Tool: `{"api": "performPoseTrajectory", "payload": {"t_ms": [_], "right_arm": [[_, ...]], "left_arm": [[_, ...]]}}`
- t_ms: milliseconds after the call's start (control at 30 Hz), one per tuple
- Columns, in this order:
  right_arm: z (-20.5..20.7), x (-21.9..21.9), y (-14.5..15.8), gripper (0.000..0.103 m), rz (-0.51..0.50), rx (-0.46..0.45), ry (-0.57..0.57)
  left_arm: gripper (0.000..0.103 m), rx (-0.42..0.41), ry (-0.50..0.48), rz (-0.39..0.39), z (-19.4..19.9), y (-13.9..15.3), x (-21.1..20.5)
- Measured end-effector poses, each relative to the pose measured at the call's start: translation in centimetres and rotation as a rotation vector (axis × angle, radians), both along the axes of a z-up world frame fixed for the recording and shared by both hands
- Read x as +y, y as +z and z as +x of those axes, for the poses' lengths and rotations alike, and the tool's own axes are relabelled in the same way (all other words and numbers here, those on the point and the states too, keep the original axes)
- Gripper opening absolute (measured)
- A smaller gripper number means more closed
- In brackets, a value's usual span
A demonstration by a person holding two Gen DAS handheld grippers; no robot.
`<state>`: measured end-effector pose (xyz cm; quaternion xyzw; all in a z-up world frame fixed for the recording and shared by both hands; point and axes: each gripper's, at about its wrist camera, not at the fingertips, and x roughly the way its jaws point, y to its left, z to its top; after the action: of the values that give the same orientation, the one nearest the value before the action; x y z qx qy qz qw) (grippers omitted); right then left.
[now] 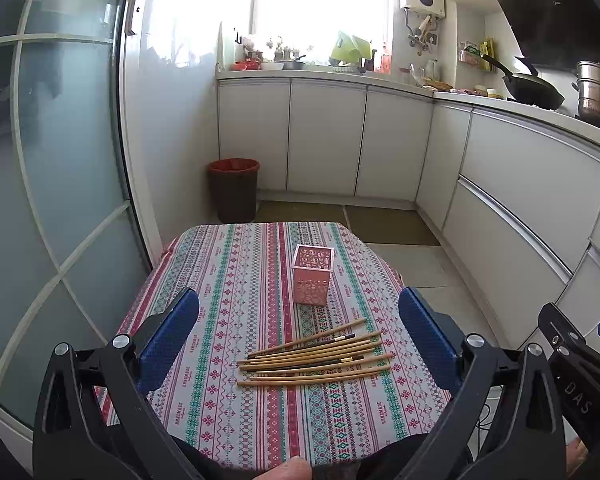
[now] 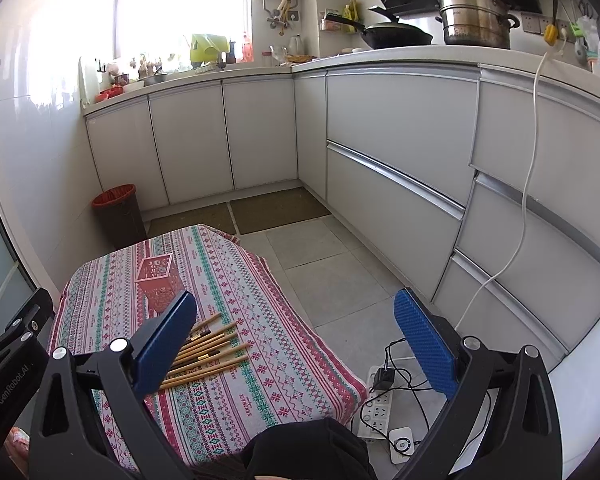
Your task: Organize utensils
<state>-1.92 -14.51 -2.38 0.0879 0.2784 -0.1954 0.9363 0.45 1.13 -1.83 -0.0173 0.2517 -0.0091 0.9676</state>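
Observation:
Several wooden chopsticks (image 1: 316, 354) lie in a loose bundle on the patterned tablecloth (image 1: 236, 280), a few of them dark with gold bands. Behind them a pink perforated holder (image 1: 313, 275) stands upright with nothing visible inside. My left gripper (image 1: 300, 338) hovers open above the near part of the table, its blue pads wide on either side of the chopsticks. In the right wrist view the chopsticks (image 2: 208, 354) sit partly behind the left pad, the holder (image 2: 158, 282) beyond. My right gripper (image 2: 296, 338) is open, over the table's right edge.
The small table (image 2: 284, 364) stands low in a kitchen. A brown bin with a red liner (image 1: 234, 190) sits past its far edge, white cabinets (image 1: 324, 140) behind. A power strip with cables (image 2: 380, 404) lies on the floor tiles to the right. A person's knee (image 2: 308, 448) touches the near edge.

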Motion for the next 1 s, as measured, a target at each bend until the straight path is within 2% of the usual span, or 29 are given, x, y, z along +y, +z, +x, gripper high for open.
{"api": "performPoseTrajectory", "payload": {"t_ms": [1000], "right_arm": [[0.02,0.11,-0.08,0.096,0.001,0.010,0.002]], "left_arm": [[0.096,0.013,0.006,0.007,0.32,-0.36,0.40]]}}
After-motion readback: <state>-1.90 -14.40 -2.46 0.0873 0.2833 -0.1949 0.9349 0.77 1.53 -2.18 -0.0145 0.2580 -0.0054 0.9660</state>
